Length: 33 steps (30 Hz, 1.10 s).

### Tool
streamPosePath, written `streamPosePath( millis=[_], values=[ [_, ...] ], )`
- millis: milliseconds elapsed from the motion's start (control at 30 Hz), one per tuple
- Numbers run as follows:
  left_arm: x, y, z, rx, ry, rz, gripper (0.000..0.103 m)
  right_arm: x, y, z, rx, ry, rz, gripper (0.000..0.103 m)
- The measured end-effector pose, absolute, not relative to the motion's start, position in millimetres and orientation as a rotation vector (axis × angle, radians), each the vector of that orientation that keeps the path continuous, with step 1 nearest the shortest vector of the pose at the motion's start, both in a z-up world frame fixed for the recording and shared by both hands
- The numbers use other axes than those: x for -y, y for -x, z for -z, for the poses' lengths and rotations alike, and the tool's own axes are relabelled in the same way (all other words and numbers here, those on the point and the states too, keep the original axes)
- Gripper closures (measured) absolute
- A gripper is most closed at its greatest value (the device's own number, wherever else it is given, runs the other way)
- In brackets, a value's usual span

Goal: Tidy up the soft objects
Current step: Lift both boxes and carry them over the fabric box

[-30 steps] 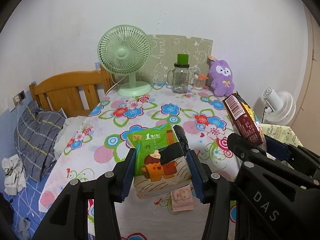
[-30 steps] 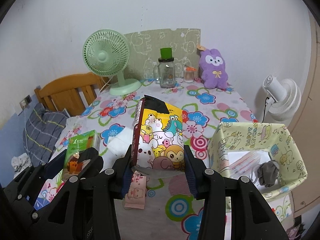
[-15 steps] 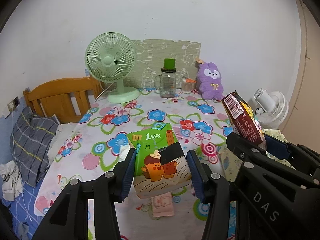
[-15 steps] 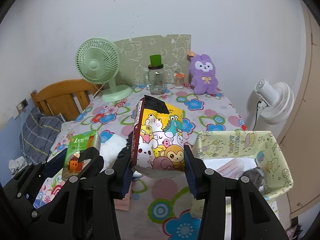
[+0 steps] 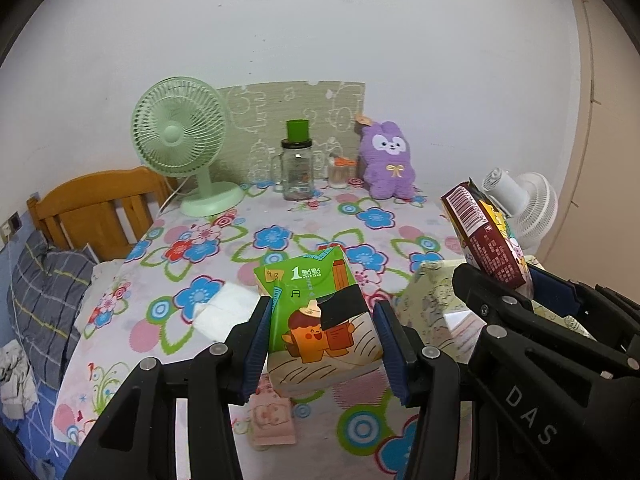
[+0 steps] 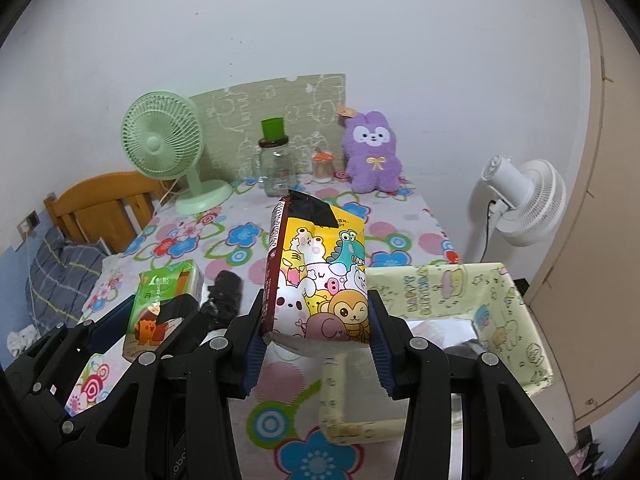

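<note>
My left gripper (image 5: 322, 332) is shut on a green tissue pack (image 5: 320, 312) and holds it above the flowered tablecloth. My right gripper (image 6: 318, 332) is shut on a soft pack printed with cartoon animals (image 6: 320, 280), lifted over the near left corner of a yellow paper box (image 6: 500, 300). In the left wrist view that pack (image 5: 486, 236) and the box (image 5: 424, 292) sit to the right. In the right wrist view the green pack (image 6: 164, 304) sits to the left. A pink sock (image 5: 272, 412), a white cloth (image 5: 224, 308) and a black cloth (image 6: 224, 296) lie on the table.
At the table's far edge stand a green fan (image 5: 180, 132), a glass jar with a green lid (image 5: 296, 168), a small jar (image 5: 338, 172) and a purple plush (image 5: 386, 160). A white fan (image 6: 524, 200) stands right of the table. A wooden headboard (image 5: 92, 208) and bedding are left.
Both grippers have carried their packs to the right and a little up. The yellow box has come nearer and now lies under the right gripper's pack. Neither grip has changed.
</note>
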State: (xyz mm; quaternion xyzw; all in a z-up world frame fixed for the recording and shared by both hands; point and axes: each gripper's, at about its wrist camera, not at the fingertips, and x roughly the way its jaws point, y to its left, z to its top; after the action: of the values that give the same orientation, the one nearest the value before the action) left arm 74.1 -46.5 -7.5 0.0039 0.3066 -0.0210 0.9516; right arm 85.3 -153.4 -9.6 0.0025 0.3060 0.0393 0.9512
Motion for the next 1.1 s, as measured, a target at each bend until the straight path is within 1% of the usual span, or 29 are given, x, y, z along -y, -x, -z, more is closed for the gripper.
streamPosePath(
  millis=[733, 1100],
  values=[
    [129, -94, 7, -0.611, -0.070, 0.197, 0.051, 233, -90, 9, -0.597, -0.049, 0.060, 0.054],
    [162, -111, 23, -0.656, -0.099, 0.286, 0.051, 264, -100, 22, -0.633, -0.070, 0.104, 0.054]
  ],
)
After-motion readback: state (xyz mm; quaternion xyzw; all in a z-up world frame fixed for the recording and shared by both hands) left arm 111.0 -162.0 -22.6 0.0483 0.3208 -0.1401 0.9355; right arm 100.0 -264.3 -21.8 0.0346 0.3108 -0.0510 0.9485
